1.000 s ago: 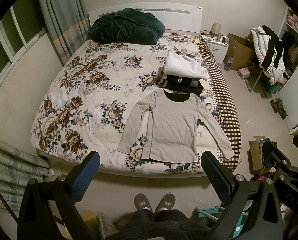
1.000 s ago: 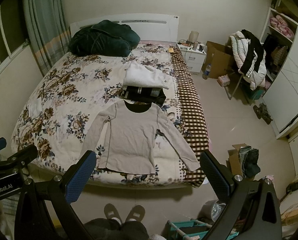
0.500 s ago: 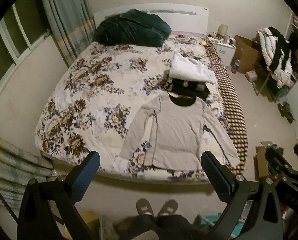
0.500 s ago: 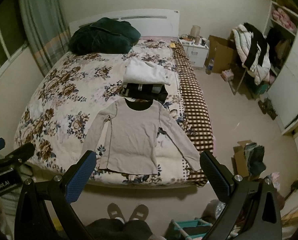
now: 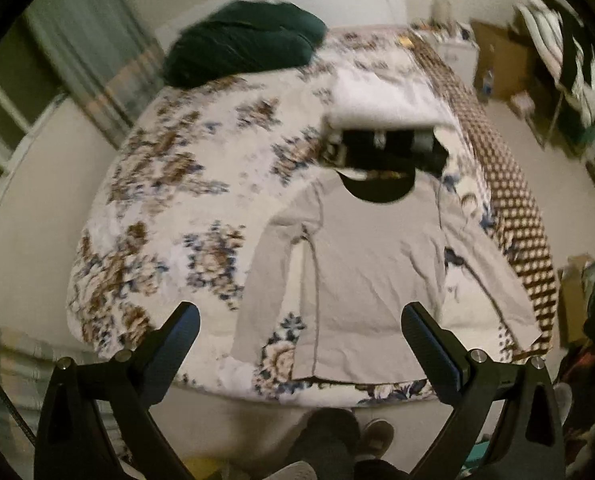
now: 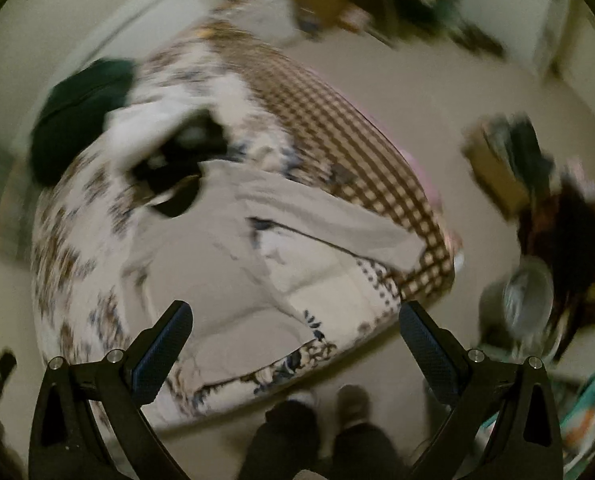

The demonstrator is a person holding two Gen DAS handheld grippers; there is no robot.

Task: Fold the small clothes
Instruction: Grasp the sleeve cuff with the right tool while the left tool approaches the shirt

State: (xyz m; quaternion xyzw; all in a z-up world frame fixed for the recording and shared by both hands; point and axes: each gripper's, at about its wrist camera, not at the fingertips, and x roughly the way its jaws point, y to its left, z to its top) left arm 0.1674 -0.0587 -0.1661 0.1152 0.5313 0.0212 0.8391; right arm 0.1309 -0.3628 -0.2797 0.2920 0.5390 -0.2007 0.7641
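A floral-covered bed [image 5: 169,200] holds a beige long-sleeved top [image 5: 373,264] spread flat near its foot edge, below a stack of folded clothes [image 5: 385,116]. The top looks light, soft and floppy, best pinched at sleeve cuffs or hem corners. Left gripper [image 5: 299,334] and right gripper [image 6: 295,330] hover spread and empty, now closer than a second ago, the right swung toward the right sleeve

shirt [image 5: 373,280] beige | bedspread [image 5: 169,184] floral brown-blue | blanket [image 5: 241,44] dark green

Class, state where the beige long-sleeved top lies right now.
In the left wrist view, the beige top lies flat on the bed's near right part, just below the folded pile.
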